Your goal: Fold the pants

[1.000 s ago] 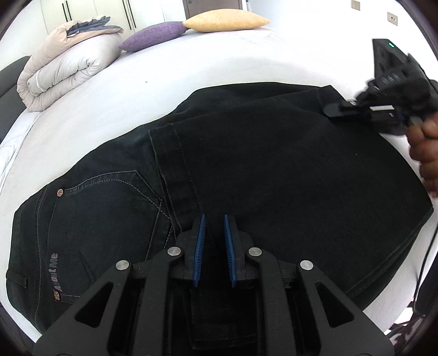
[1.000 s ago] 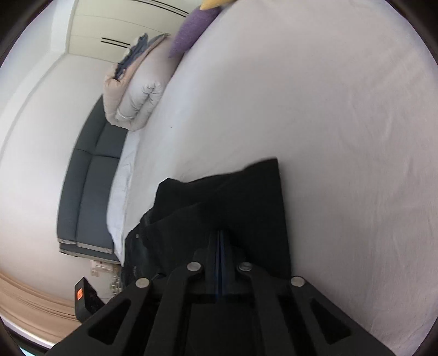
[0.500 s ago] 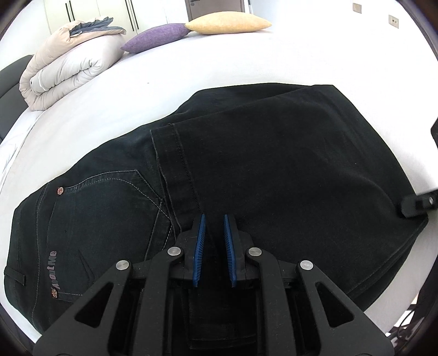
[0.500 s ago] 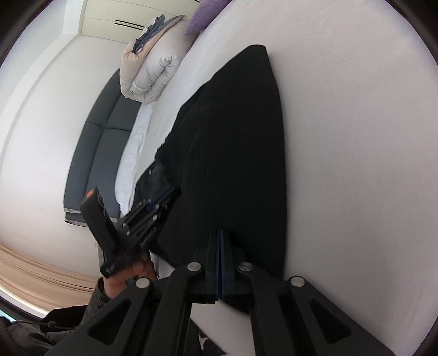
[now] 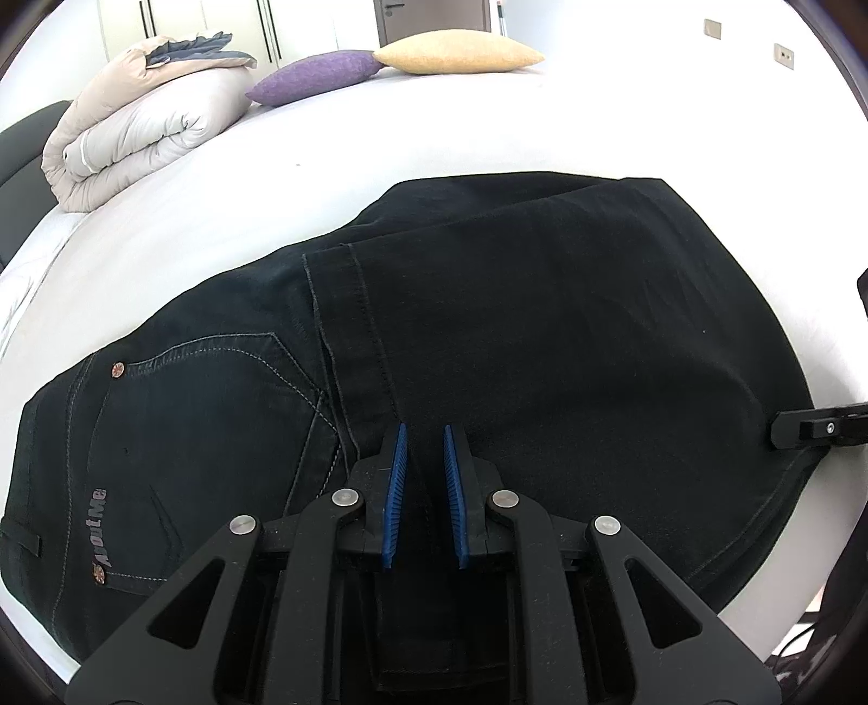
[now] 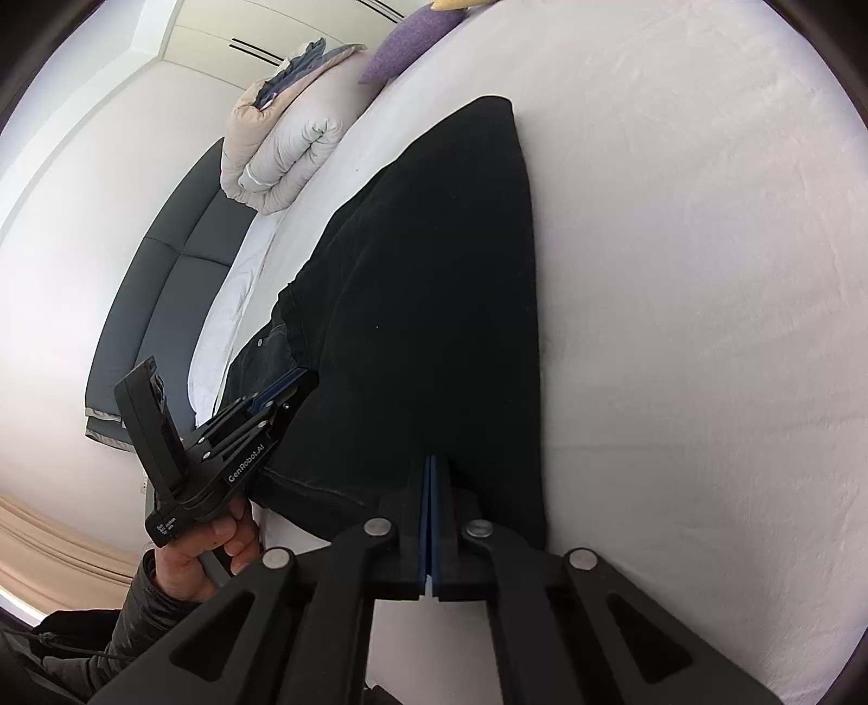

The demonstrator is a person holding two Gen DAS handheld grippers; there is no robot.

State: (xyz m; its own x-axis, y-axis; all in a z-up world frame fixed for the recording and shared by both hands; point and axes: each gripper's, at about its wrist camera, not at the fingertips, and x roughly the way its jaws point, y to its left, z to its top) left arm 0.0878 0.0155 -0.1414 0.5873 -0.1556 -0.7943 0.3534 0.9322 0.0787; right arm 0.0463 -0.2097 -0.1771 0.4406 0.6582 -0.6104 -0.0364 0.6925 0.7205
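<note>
Black jeans [image 5: 515,336] lie folded on a white bed [image 5: 380,125], legs doubled over the seat; the back pocket [image 5: 206,412] shows at the left. My left gripper [image 5: 423,434] hovers over the near edge of the jeans at the leg hem, blue pads a little apart, holding nothing. My right gripper [image 6: 431,461] has its pads pressed together at the folded end of the jeans [image 6: 434,282]; whether cloth is between them I cannot tell. Its tip shows in the left wrist view [image 5: 786,428]. The left gripper also shows in the right wrist view [image 6: 293,385].
A rolled beige duvet [image 5: 146,114], a purple pillow [image 5: 320,76] and a yellow pillow [image 5: 461,51] lie at the far end of the bed. A dark sofa [image 6: 157,303] stands beyond the bed's left side. The bed's near edge is just behind the jeans.
My right gripper moved from the far corner of the folded end down to the near corner, and the cloth now lies flat. The left gripper has stayed put.
</note>
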